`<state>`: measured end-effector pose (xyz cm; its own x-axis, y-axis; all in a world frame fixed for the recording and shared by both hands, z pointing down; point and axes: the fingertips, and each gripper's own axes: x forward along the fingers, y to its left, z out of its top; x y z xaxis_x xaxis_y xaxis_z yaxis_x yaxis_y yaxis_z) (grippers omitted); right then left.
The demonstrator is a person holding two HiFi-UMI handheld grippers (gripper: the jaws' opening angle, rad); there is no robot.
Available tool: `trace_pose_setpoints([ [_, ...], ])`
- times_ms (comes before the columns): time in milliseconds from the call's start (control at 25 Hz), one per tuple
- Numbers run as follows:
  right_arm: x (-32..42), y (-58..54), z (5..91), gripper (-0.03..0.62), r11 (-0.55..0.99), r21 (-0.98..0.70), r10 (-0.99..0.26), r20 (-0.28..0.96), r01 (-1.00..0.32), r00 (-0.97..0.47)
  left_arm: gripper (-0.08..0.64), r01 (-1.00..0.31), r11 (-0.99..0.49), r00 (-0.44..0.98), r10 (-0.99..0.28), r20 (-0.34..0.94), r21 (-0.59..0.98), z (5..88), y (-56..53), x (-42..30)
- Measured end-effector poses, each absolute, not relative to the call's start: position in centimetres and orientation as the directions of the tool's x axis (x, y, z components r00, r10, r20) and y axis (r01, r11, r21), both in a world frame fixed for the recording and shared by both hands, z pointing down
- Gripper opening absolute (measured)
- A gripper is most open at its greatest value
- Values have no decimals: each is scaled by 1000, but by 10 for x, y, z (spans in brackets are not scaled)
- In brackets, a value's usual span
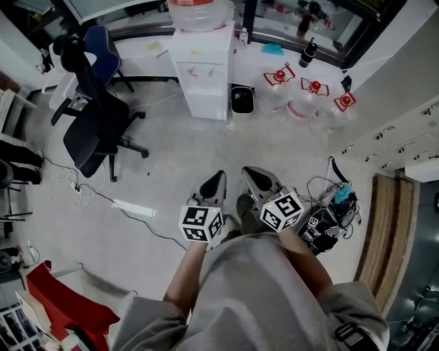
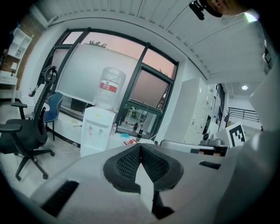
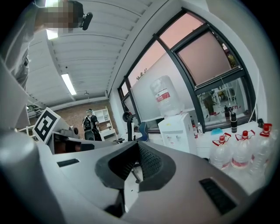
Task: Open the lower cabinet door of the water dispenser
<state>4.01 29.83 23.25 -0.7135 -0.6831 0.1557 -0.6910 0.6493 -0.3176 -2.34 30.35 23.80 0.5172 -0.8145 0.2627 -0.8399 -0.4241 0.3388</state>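
Head view: person in a grey shirt stands on the pale floor [image 1: 171, 164] with both grippers held out in front, side by side, near each other but apart.

Left gripper [image 1: 218, 177]: in the left gripper view the jaws meet at the tips [image 2: 140, 146], fully closed, nothing between the black ribbed pads.

Right gripper [image 1: 250, 171]: in the right gripper view it reads the same, jaws [image 3: 139, 144] closed together, holding nothing.

Task object: white box-shaped water dispenser [image 1: 204, 72] stands ahead against the window wall, well apart from both grippers. A large clear bottle with a red label [image 1: 199, 12] sits upside down on top. The lower cabinet door [image 1: 208, 103] looks flush with the front, closed. Neither gripper touches it.

Surroundings: a black swivel office chair [image 1: 96, 116] stands left of the dispenser. A small black bin [image 1: 241, 99] is just beside its right side. Clear water jugs with red caps [image 1: 312, 96] are further right.
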Motion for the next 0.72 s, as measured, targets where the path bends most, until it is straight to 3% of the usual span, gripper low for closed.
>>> trace_pose_setpoints([
  [720, 60, 147, 245, 11, 615, -391, -689, 156, -685, -708, 11, -866, -386, 488, -790, 371, 317, 255, 170, -15],
])
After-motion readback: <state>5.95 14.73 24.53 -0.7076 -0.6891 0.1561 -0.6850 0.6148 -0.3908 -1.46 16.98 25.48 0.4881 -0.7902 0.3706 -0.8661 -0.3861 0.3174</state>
